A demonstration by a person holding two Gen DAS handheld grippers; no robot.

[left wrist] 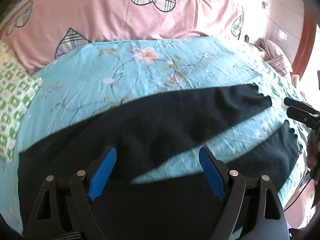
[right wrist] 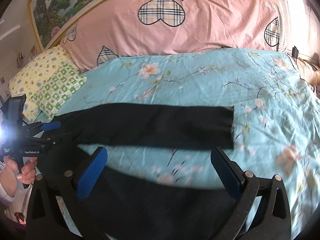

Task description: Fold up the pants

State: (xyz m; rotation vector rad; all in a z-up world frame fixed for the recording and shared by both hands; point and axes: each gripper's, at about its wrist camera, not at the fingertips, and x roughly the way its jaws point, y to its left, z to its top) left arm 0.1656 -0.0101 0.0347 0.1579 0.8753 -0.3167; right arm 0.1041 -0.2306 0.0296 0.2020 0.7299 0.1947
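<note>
Pants, soft and limp, lie spread on the bed; both tools, left tool and right tool, gape wide; grasp at leg hems.

The black pants run under the left gripper, their waist end hidden below it. Beside the pants, the right gripper is cut by the frame edge, its jaws unreadable; cuffs blur.
</note>
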